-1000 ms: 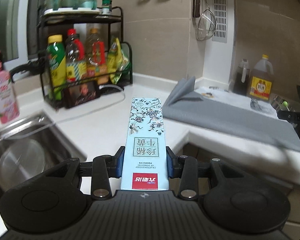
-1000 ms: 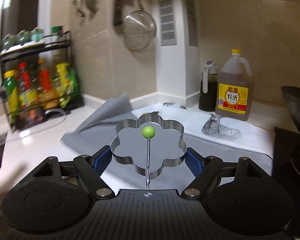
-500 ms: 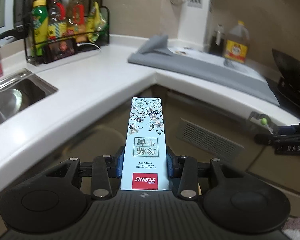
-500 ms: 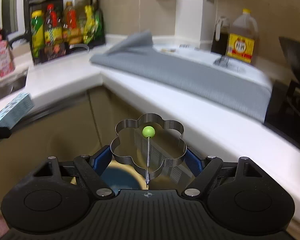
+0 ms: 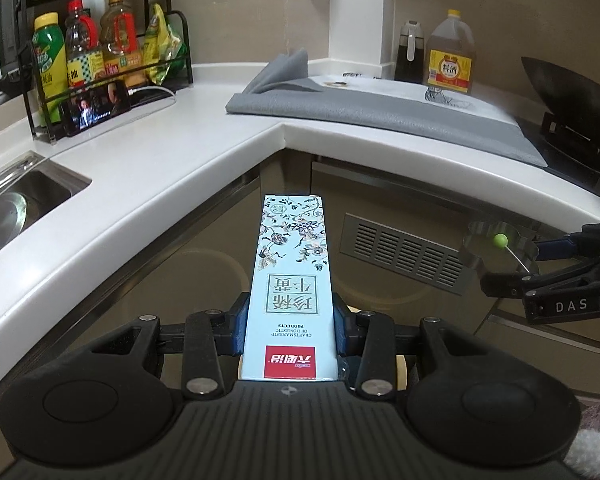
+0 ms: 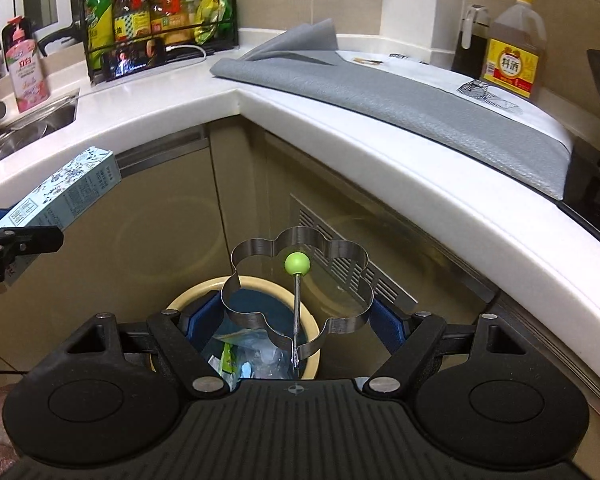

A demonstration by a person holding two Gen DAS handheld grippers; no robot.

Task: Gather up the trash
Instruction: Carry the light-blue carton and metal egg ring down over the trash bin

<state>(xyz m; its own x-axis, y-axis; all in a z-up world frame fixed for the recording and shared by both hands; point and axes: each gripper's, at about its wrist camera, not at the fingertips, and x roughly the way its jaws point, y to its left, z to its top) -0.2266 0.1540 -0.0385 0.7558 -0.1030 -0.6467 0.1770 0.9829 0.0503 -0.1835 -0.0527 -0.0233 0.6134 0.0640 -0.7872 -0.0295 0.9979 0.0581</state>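
— Where's the trash right now?

— In the air, both pieces. The carton point(image 5: 292, 280) sits lengthwise in the left gripper point(image 5: 290, 326), whose blue pads point(image 5: 238, 326) press its two long sides, so it sticks straight out ahead like a plank. The mould point(image 6: 296, 292), that flower-shaped steel ring with the green knob, is clamped across its width in the right gripper point(image 6: 296, 320), jaws spread wide because the ring is wide.

— Why hold them down there, below the bench point(image 6: 340, 120)?

— Because the bin point(image 6: 180, 300) stands on the floor in front of the corner cabinet. The right gripper tilts downward and the mould hangs directly over the bin's mouth, where wrappers already lie. My guess is it would fall straight in if released.

— And the carton?

— Off to the left of the mould, apart from it, in front of the cabinet door. In the left view a sliver of the cream rim shows under it, but I'd say it needs to come further over the opening.
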